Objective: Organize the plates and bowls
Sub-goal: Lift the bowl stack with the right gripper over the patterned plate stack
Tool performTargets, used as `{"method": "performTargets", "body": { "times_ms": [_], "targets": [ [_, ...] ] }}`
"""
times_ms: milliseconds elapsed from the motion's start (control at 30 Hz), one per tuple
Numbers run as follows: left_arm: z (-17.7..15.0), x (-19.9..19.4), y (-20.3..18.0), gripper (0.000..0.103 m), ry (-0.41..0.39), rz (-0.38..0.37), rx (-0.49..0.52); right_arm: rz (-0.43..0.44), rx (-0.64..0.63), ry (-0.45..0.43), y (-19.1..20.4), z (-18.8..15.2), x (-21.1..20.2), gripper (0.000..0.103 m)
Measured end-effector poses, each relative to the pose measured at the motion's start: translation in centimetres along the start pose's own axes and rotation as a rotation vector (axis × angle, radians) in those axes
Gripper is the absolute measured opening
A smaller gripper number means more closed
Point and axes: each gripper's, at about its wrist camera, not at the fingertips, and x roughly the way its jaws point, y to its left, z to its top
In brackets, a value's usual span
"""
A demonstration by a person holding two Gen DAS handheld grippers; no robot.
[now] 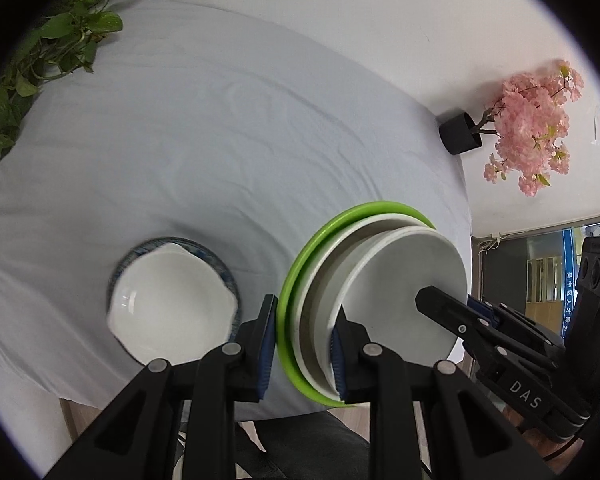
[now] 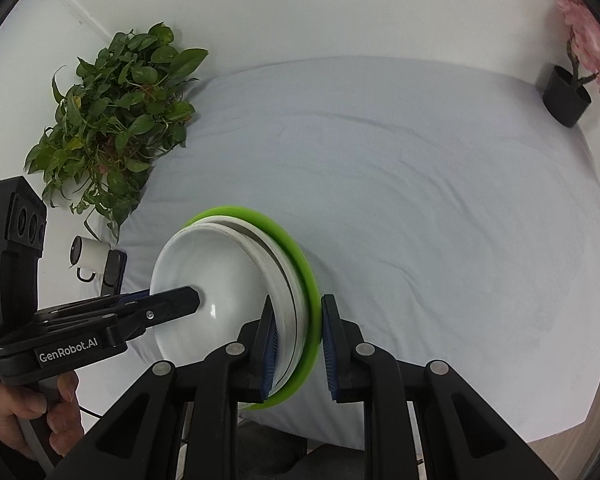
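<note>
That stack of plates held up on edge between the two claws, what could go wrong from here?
1. The stack is gripped only at opposite rims by the left claw and right claw. If either loosens, the white plates could slide out of the green plate.
2. Tilted this steeply, loose plates may shift.
3. Lowered carelessly, the stack could strike the nested bowls on the tablecloth.

Left tongs (image 1: 305, 346) and right tongs (image 2: 298, 354) angled steeply down, pads clamped from opposite sides
</note>
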Motion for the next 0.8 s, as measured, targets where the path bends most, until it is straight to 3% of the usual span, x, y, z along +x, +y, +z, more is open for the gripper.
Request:
{"method": "performTargets", "body": {
  "times_ms": [400, 800],
  "targets": [
    [0.4, -3.2, 8.3, 0.023, 0.076, -0.005, 0.024, -0.003, 0.036, 0.028, 12.9, 0.0, 4.0, 0.018],
    [-0.8, -0.3, 13.2, 0.023, 0.177, -0.004, 0.006, -0.027, 0.084, 0.112, 16.1, -2.5, 9.6, 0.017]
  ]
}}
